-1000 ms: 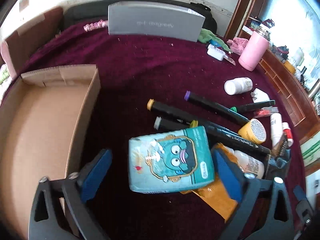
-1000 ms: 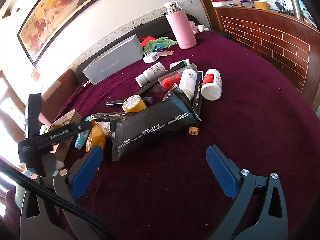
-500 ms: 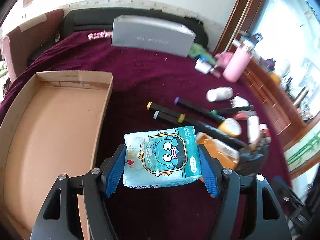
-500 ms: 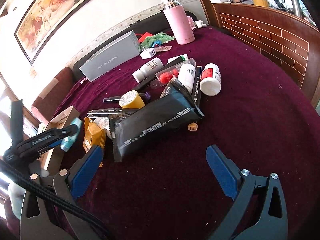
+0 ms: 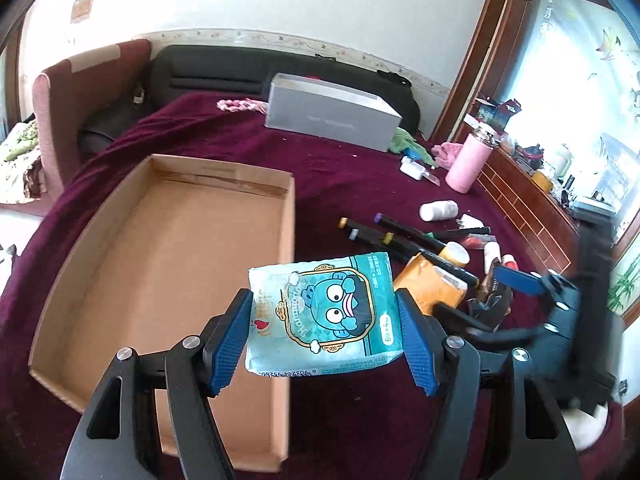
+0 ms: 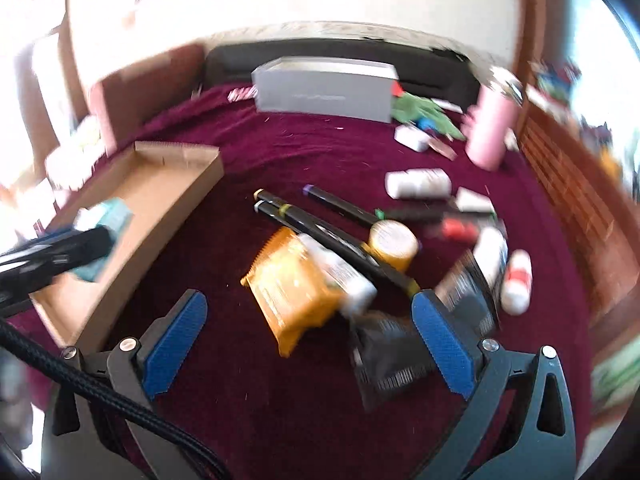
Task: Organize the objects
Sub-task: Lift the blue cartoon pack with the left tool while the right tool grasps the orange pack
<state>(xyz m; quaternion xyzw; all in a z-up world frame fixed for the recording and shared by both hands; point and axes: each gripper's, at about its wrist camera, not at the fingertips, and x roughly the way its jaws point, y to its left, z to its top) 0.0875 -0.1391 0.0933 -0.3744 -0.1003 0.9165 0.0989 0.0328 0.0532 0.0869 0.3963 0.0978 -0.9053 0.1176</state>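
Left gripper [image 5: 325, 338] — clamping a teal tissue pack [image 5: 320, 316] with a cartoon face between its blue pads, one pad pressing each short side. The pack is hanging in the air, tilted, over the right wall of the cardboard tray [image 5: 290, 240]; the tray is sitting on the maroon cloth [image 5: 340, 168] at the left of the scene.

Right gripper [image 6: 308, 340] — jaws standing wide apart, gripping nothing, hovering over the near end of the clutter. Its view is blurred. An orange snack packet [image 6: 288, 284] is lying between its pads, further along; a black pouch [image 6: 384, 344] is lying just inside the right pad.

Clutter, right of the tray: black markers [image 5: 384, 236] are lying side by side, a yellow-lidded jar [image 6: 392, 240] touching them, white bottles [image 6: 418, 184] beyond.

Far side: a grey box [image 5: 332, 120] is standing on its long edge, a pink flask [image 5: 470, 160] upright to its right, green fabric [image 6: 424, 114] lying between the two.
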